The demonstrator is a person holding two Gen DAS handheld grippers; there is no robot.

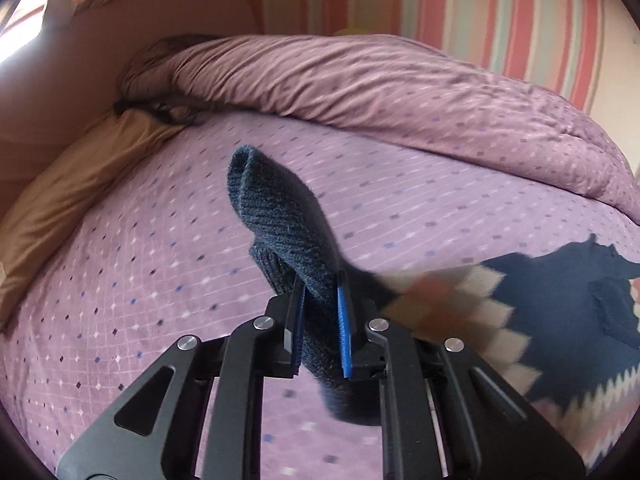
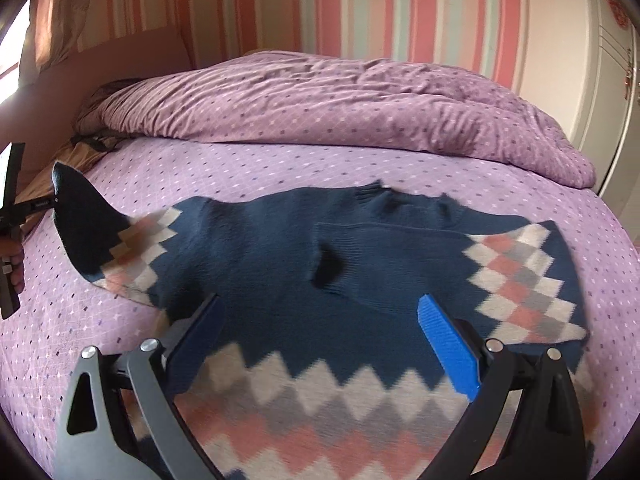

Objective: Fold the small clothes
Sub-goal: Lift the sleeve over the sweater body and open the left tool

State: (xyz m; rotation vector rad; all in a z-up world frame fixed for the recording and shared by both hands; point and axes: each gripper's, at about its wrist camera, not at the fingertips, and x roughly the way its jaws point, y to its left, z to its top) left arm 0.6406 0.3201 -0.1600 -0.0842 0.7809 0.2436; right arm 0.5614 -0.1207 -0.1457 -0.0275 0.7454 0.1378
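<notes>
A small navy knit sweater (image 2: 280, 256) with pink, white and grey diamond bands lies spread on the purple bed. Its right sleeve (image 2: 392, 248) is folded across the chest. My left gripper (image 1: 320, 300) is shut on the left sleeve's cuff (image 1: 280, 216) and holds it lifted off the bed; the cuff also shows at the left in the right wrist view (image 2: 80, 216). The sweater's body shows at the right edge of the left wrist view (image 1: 560, 312). My right gripper (image 2: 320, 312) is open and empty, hovering over the sweater's lower body.
The bed sheet (image 2: 248, 168) is purple with small diamonds. A bunched purple duvet (image 2: 340, 108) lies along the far side. A tan pillow (image 1: 72, 196) sits at the left by the headboard. A striped wall (image 2: 360, 8) stands behind.
</notes>
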